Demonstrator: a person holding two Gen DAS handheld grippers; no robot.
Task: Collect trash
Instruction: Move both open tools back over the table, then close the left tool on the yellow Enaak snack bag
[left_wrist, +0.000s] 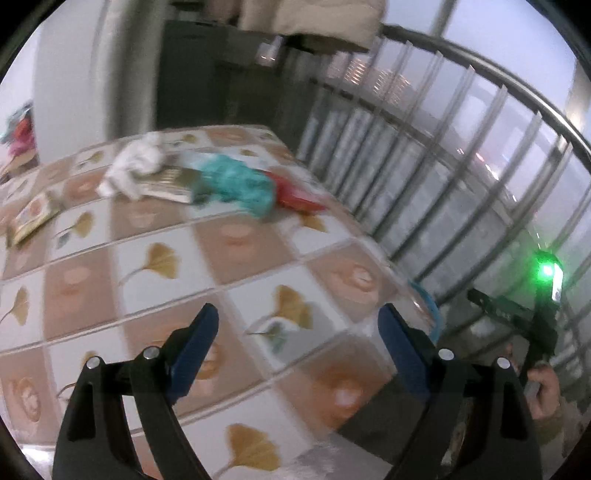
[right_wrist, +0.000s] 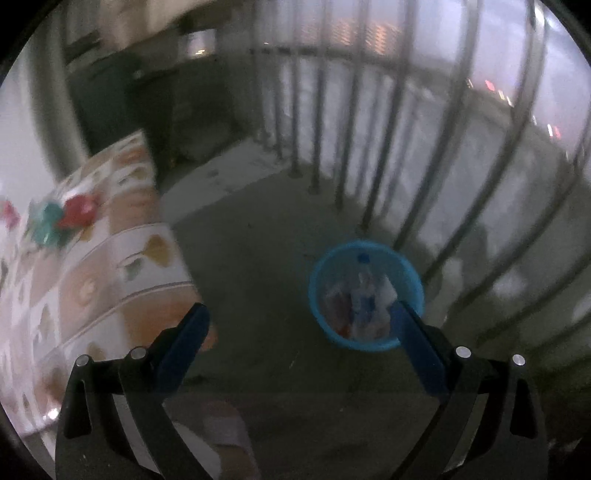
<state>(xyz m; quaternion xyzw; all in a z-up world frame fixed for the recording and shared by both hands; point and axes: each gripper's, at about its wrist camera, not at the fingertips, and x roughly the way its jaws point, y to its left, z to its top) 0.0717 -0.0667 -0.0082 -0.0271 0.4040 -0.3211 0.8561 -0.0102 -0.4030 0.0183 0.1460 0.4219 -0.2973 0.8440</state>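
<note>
Trash lies at the far end of the table (left_wrist: 155, 291): a crumpled white tissue (left_wrist: 131, 168), a flat printed wrapper (left_wrist: 168, 184), a teal crumpled bag (left_wrist: 236, 182) and a red wrapper (left_wrist: 295, 194). A small packet (left_wrist: 31, 218) lies at the left. My left gripper (left_wrist: 299, 325) is open and empty above the near table. My right gripper (right_wrist: 301, 325) is open and empty, hovering above the floor near a blue bin (right_wrist: 365, 293) that holds a bottle and paper. The teal and red trash (right_wrist: 62, 218) shows blurred in the right wrist view.
A metal balcony railing (left_wrist: 424, 147) runs along the right of the table. The bin's rim (left_wrist: 432, 306) shows past the table's right edge. The other gripper with a green light (left_wrist: 546, 291) is held low at the right. The grey floor (right_wrist: 258, 240) lies between table and railing.
</note>
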